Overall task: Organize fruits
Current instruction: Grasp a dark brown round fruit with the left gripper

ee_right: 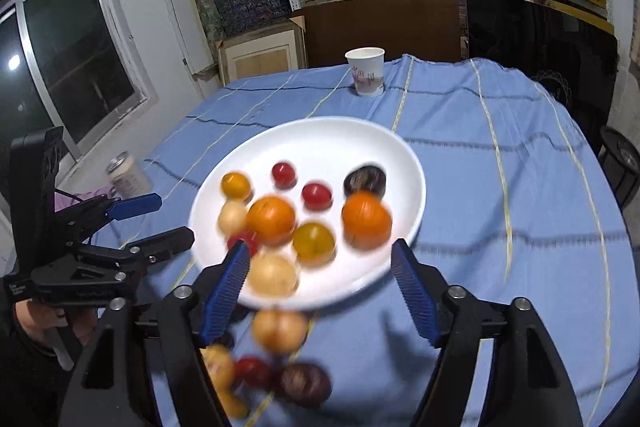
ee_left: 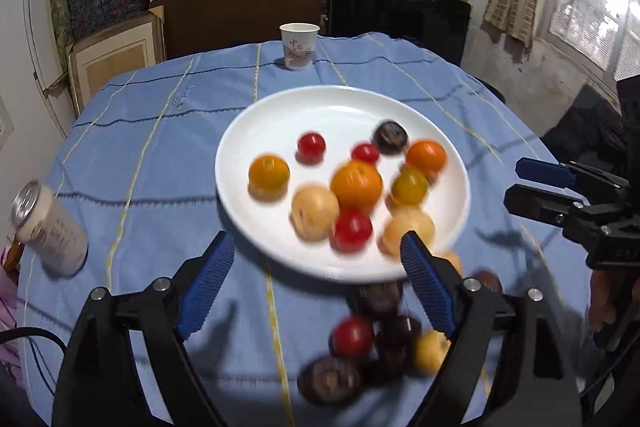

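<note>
A white plate (ee_left: 320, 107) (ee_right: 320, 143) on the blue tablecloth holds several small fruits: oranges (ee_left: 356, 181) (ee_right: 366, 215), red tomatoes (ee_left: 311, 145), pale yellow fruits (ee_left: 315, 213) and a dark plum (ee_left: 390, 135) (ee_right: 365, 179). More fruits lie on the cloth in front of the plate: a red tomato (ee_left: 353, 337), a yellow fruit (ee_right: 279, 331) and dark plums (ee_left: 330, 379) (ee_right: 304, 383). My left gripper (ee_left: 316, 259) is open and empty at the plate's near edge. My right gripper (ee_right: 320, 263) is open and empty over the plate's near rim. Both views are motion-blurred.
A paper cup (ee_left: 299, 45) (ee_right: 365, 70) stands at the table's far edge. A drink can (ee_left: 48, 227) (ee_right: 126, 175) stands at the left. The blue cloth (ee_left: 160, 147) covers a round table. Shelves of boxes and boards stand behind it.
</note>
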{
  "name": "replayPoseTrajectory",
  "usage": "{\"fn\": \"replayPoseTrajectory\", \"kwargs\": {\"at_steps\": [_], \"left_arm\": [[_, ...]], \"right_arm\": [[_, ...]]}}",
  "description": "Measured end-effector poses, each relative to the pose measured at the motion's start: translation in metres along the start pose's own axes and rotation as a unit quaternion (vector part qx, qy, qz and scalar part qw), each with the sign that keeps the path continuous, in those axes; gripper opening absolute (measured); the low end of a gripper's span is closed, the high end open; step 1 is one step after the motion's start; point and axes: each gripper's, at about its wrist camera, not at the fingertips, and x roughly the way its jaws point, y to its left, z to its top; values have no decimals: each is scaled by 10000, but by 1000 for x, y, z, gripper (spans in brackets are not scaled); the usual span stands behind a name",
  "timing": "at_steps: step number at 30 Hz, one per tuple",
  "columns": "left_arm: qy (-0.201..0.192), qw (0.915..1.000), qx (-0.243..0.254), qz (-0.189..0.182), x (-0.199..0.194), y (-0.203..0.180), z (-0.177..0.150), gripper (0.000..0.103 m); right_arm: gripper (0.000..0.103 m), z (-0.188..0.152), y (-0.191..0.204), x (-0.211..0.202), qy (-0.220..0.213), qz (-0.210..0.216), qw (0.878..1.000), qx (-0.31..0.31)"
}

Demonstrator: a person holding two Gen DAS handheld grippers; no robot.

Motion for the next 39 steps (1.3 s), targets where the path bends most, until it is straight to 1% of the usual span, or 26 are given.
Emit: {"fn": "replayPoseTrajectory", "kwargs": {"at_steps": [1,4,6,7,8,9,10,11,12,16,18,19,20,24,26,31,34,35,36,38,39], "left_arm": [[-17,10000,35,-44,-10,-2,-14,86],[98,9999,17,-108,-20,-3,-45,86],[282,9994,-97,-201,-19,-2,-65,86],[350,9992,-112,-185,-17,-2,-73,86],[387,9991,-107,-119,-15,-3,-78,86],[422,9991,-88,-5,-13,-3,-83,86],[456,9989,-35,118,-11,-4,-87,86],[452,9988,5,178,-10,-6,-90,86],[441,9987,48,263,-9,-7,-92,86],[452,9981,82,414,-6,-6,-92,86],[506,9977,65,443,-2,-5,-90,78],[551,9974,65,458,1,-5,-89,70],[593,9973,83,433,3,-5,-88,67],[536,9971,166,508,6,-8,-86,65],[533,9974,139,465,7,-7,-85,65],[598,9980,-63,202,15,1,-82,64],[596,9980,-165,121,17,4,-82,65],[579,9980,-190,139,18,5,-82,66],[560,9980,-226,174,17,6,-83,65],[523,9980,-298,184,16,8,-82,48],[493,9980,-350,183,15,10,-83,47]], "right_arm": [[78,-12,1,-5,-2,31,10000,59],[78,-47,2,-15,0,114,9995,294],[79,-66,-2,-17,15,357,9976,591],[79,-75,-3,-15,45,465,9964,707],[79,-83,-5,-11,78,510,9955,791],[79,-87,-5,-9,145,430,9955,836],[79,-87,-4,-11,111,386,9959,810],[79,-88,-2,-17,-110,379,9965,733],[79,-88,0,-19,-193,365,9968,687],[79,-90,1,-20,-256,268,9973,637],[79,-91,-1,-22,-304,269,9968,689],[79,-92,-2,-23,-318,277,9965,725],[79,-92,-4,-24,-336,288,9961,769],[79,-92,-6,-27,-374,296,9957,798],[79,-92,-6,-26,-361,297,9958,789],[79,-92,-5,-25,-312,265,9961,783],[79,-92,-4,-24,-285,246,9963,778],[79,-92,-4,-24,-284,241,9962,784],[79,-92,-5,-24,-282,237,9962,794],[79,-93,-6,-25,-290,234,9959,819],[79,-93,-6,-25,-299,233,9958,833]]}}
